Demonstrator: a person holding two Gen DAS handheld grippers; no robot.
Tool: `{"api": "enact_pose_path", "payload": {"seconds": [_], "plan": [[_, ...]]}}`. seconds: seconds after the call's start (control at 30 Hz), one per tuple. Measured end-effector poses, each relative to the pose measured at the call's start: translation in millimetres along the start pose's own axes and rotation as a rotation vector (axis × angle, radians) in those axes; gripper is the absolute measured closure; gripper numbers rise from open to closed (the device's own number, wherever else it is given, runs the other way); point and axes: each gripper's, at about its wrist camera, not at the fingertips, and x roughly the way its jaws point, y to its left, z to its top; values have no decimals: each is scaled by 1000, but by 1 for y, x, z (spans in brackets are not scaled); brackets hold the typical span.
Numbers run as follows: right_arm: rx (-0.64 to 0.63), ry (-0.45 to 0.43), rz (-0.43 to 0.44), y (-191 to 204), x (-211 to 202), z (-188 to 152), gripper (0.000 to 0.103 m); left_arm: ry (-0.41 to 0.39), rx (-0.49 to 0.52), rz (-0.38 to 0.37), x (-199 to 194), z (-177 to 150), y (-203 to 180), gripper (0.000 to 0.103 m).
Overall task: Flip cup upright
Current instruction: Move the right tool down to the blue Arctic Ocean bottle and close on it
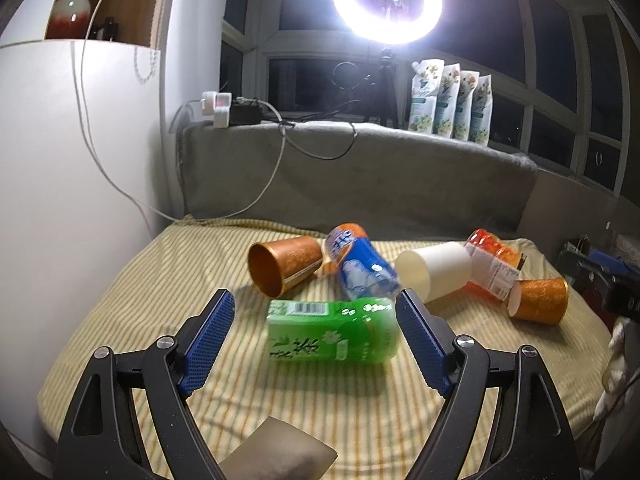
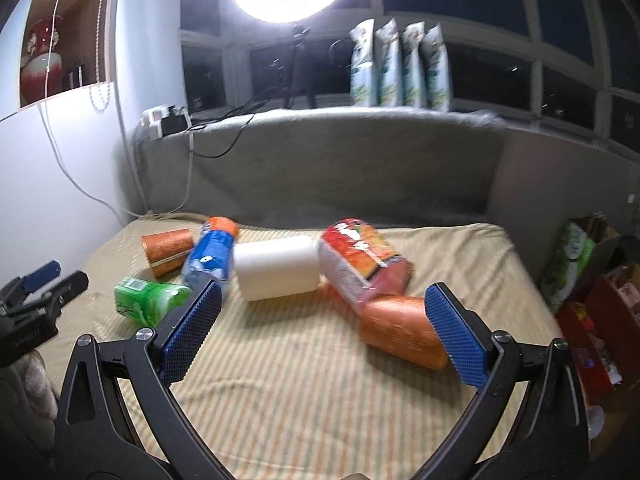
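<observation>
Three cups lie on their sides on the striped cloth [image 1: 120, 320]. An orange cup [image 1: 282, 266] lies at the left, mouth toward me; it also shows in the right wrist view [image 2: 166, 250]. A white cup [image 1: 434, 272] lies in the middle, also in the right wrist view [image 2: 278, 268]. A second orange cup [image 1: 538, 300] lies at the right, just ahead of my right gripper's right finger [image 2: 400, 330]. My left gripper [image 1: 316, 314] is open, hovering over a green bottle [image 1: 332, 330]. My right gripper [image 2: 322, 304] is open and empty.
A blue bottle [image 1: 360, 266] and an orange-red bottle [image 1: 494, 262] lie among the cups. A grey padded backrest [image 1: 360, 176] rises behind the cloth. A ring light [image 1: 386, 0], cables and several pouches [image 1: 450, 100] stand on the sill. Boxes [image 2: 592, 304] sit to the right.
</observation>
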Motion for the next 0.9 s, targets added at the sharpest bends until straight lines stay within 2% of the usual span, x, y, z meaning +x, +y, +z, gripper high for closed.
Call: {"api": "enact_pose_path", "payload": {"seconds": [0.17, 0.43, 0.67, 0.9], "plan": [[-1, 72, 109, 12, 34, 14, 0, 28, -5, 16, 3, -7, 14, 20], [-51, 207, 267, 49, 96, 40, 0, 119, -32, 11, 16, -18, 38, 20], [-71, 362, 330, 82, 161, 59, 7, 146, -66, 17, 21, -26, 53, 20], [-109, 475, 327, 108, 209, 59, 12, 161, -89, 31, 23, -30, 66, 20]]}}
